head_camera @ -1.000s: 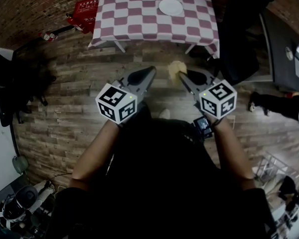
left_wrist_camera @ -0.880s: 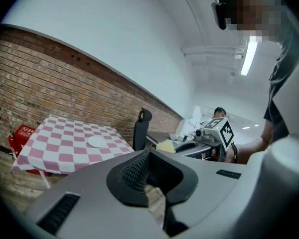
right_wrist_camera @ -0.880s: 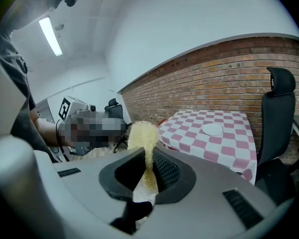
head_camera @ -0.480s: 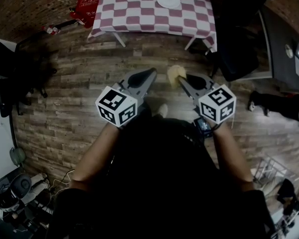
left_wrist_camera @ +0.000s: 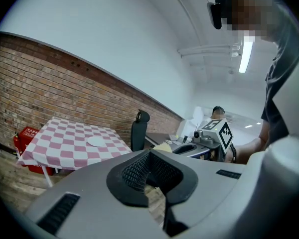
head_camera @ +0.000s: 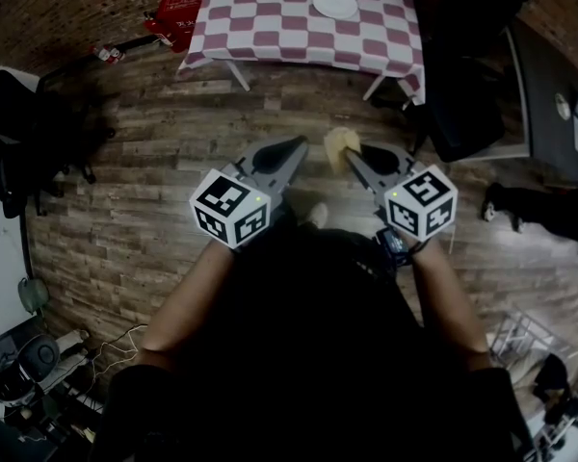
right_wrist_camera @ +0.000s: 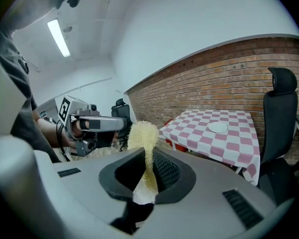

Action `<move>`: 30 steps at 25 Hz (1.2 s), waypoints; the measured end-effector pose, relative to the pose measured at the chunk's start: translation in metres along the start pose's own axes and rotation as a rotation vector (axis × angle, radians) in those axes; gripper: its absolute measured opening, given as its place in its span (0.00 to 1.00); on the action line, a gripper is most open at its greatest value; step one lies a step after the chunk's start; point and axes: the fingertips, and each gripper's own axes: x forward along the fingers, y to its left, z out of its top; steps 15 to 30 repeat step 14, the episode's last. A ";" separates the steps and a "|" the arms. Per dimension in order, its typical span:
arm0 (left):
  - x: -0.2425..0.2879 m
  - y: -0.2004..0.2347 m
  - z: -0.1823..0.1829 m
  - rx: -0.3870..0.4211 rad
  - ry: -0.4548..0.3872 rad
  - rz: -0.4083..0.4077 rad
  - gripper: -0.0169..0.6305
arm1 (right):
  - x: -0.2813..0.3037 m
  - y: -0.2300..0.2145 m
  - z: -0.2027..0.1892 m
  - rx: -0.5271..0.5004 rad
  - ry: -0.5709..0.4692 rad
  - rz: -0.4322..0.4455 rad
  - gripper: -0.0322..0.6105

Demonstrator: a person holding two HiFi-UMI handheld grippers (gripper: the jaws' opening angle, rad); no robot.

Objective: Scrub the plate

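Observation:
A white plate (head_camera: 335, 3) lies on the table with the red-and-white checked cloth (head_camera: 270, 27), far ahead of me; it also shows small as the plate (left_wrist_camera: 96, 142) and the plate (right_wrist_camera: 218, 127) in the gripper views. My right gripper (head_camera: 349, 152) is shut on a yellow scrub sponge (head_camera: 341, 144), whose thin edge is pinched between the jaws while the sponge (right_wrist_camera: 143, 139) fans out above them. My left gripper (head_camera: 300, 145) is shut with nothing in it. Both hang over the wooden floor, well short of the table.
A black office chair (right_wrist_camera: 281, 113) stands at the table's right side. A red crate (head_camera: 170, 19) sits on the floor left of the table. A dark desk (head_camera: 549, 94) runs along the right. Bags and cables lie at the left and lower left.
The table and plate have shifted slightly rightward and toward the top edge of the head view. Both grippers keep their pose and the sponge stays pinched.

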 end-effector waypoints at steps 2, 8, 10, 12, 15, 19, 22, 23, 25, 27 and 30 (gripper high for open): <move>-0.001 0.000 0.000 -0.001 -0.003 0.004 0.04 | 0.000 0.000 0.000 -0.004 0.000 0.002 0.12; 0.000 -0.002 0.003 0.004 -0.007 0.009 0.04 | -0.002 -0.001 0.002 -0.008 0.004 0.004 0.12; 0.001 -0.002 0.003 0.002 -0.007 0.009 0.04 | -0.002 -0.002 0.003 -0.008 0.004 0.004 0.12; 0.002 -0.001 0.002 0.001 -0.007 0.007 0.04 | -0.002 -0.003 0.003 -0.009 0.004 0.004 0.12; 0.003 -0.001 0.002 0.000 -0.007 0.005 0.04 | -0.001 -0.003 0.002 -0.008 0.004 0.004 0.12; 0.003 -0.001 0.002 0.000 -0.007 0.005 0.04 | -0.001 -0.003 0.002 -0.008 0.004 0.004 0.12; 0.003 -0.001 0.002 0.000 -0.007 0.005 0.04 | -0.001 -0.003 0.002 -0.008 0.004 0.004 0.12; 0.003 -0.001 0.002 0.000 -0.007 0.005 0.04 | -0.001 -0.003 0.002 -0.008 0.004 0.004 0.12; 0.003 -0.001 0.002 0.000 -0.007 0.005 0.04 | -0.001 -0.003 0.002 -0.008 0.004 0.004 0.12; 0.003 -0.001 0.002 0.000 -0.007 0.005 0.04 | -0.001 -0.003 0.002 -0.008 0.004 0.004 0.12; 0.003 -0.001 0.002 0.000 -0.007 0.005 0.04 | -0.001 -0.003 0.002 -0.008 0.004 0.004 0.12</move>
